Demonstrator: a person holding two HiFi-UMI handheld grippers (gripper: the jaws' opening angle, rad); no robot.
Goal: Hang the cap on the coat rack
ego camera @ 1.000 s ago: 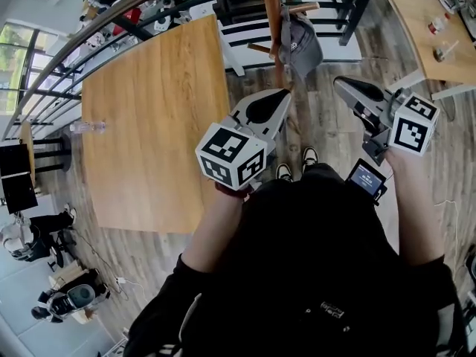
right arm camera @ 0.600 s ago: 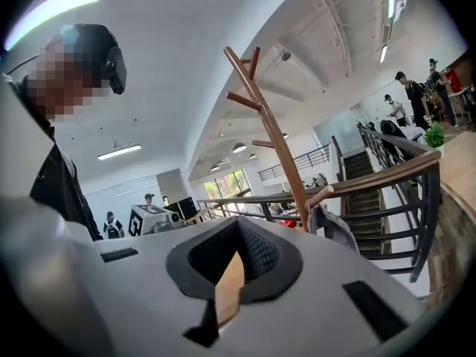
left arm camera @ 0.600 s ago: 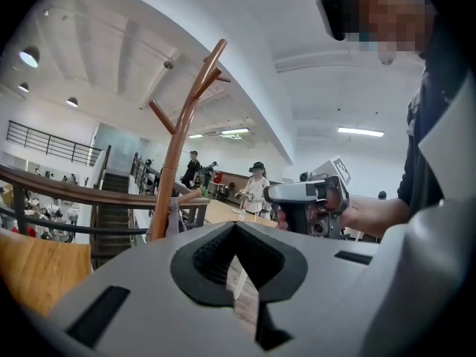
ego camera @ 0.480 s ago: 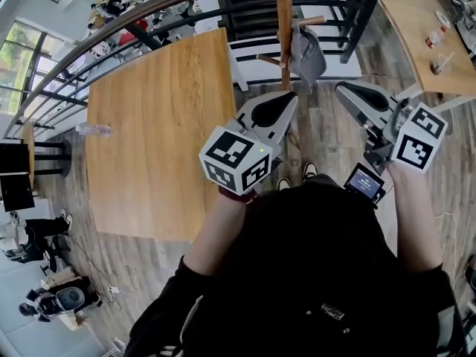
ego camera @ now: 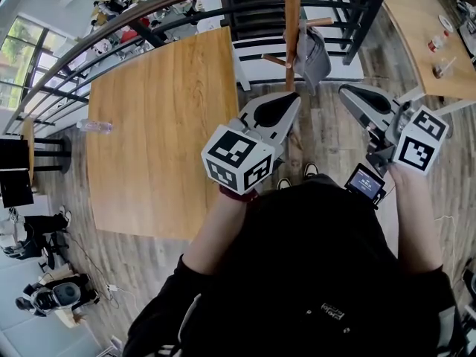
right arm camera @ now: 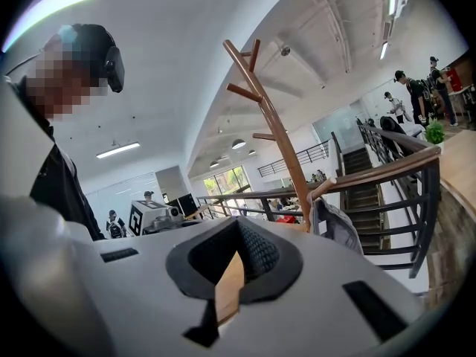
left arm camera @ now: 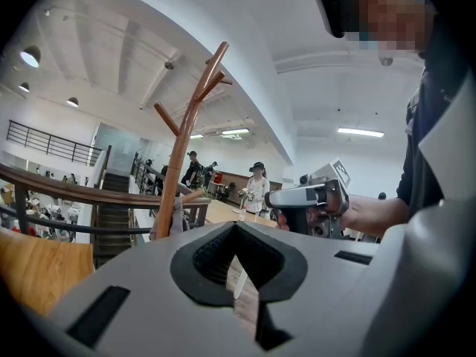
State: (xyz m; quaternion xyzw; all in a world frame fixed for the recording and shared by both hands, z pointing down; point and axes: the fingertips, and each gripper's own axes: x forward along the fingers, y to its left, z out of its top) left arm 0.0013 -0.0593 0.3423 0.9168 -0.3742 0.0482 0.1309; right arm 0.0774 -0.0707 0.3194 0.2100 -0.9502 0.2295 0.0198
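No legible text; shirt print (ego camera: pixel 331 309) and screen (ego camera: pixel 366 182) too small

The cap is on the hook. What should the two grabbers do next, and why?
Probably just lower them and stop. The cap hangs from a peg of the coat rack, and the left gripper and right gripper are both shut, empty and clear of it, so the job looks done.

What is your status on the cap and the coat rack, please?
Left claw and right claw both shut, empty, short of the coat rack. Cap hangs on one of its low pegs. Nothing between claws and rack.
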